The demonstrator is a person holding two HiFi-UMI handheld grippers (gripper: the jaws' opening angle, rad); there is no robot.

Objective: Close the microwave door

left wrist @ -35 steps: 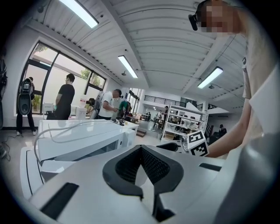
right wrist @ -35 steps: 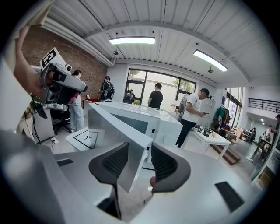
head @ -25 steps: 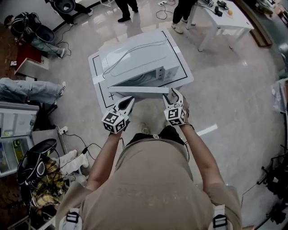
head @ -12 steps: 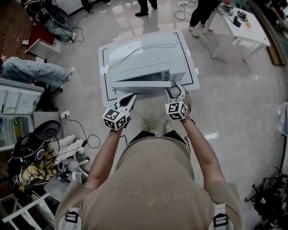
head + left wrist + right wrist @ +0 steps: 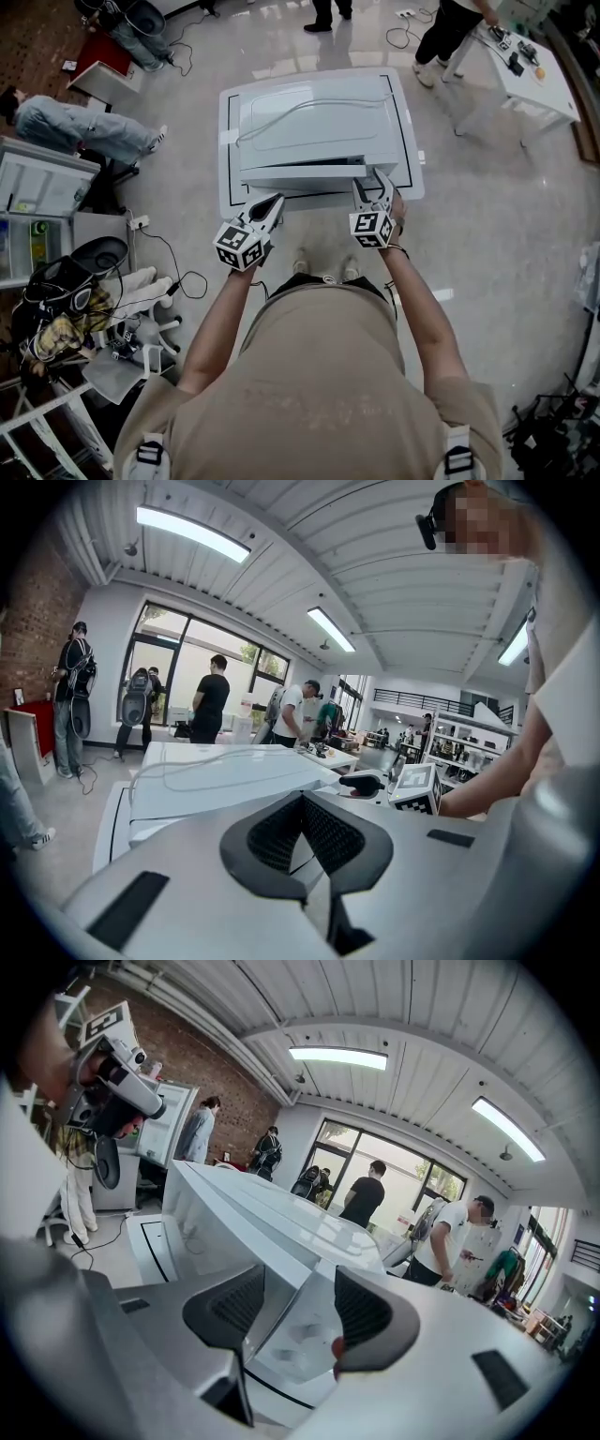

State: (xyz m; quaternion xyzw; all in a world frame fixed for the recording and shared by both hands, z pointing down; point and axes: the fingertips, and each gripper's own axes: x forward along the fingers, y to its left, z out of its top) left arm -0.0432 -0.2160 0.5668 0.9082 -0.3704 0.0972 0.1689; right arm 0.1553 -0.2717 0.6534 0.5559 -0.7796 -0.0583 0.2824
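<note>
Head view
- microwave (image 5: 314, 122): it stands on a white bench (image 5: 228, 150), at 12 o'clock from the person.
- door (image 5: 300, 175): a long white strip along the near side of the microwave. It lies almost against the body, and a thin dark gap shows along it.
- cable (image 5: 300, 108): a pale loop that lies on top of the microwave.
- right hand-held gripper (image 5: 373, 186): it is at the 3 o'clock end of the door, with its tips at the door's edge.
- left hand-held gripper (image 5: 272, 202): it is just in front of the door towards the 9 o'clock end and points at it. I cannot tell if it touches.

Left gripper view
- left hand-held gripper (image 5: 302, 803): the two dark pads meet and nothing is between them.
- microwave (image 5: 216, 785): its white top with the cable is at 11 o'clock, beyond the jaws.
- right hand-held gripper (image 5: 370, 783): it is at 2 o'clock, near the microwave's corner.
- people (image 5: 211, 700): several stand at the back by the windows.

Right gripper view
- right hand-held gripper (image 5: 300, 1297): the jaws are wide apart.
- door (image 5: 272, 1213): its white edge comes in between the two jaws. The left pad is just beside the door's face, and the right pad stands apart from it.
</note>
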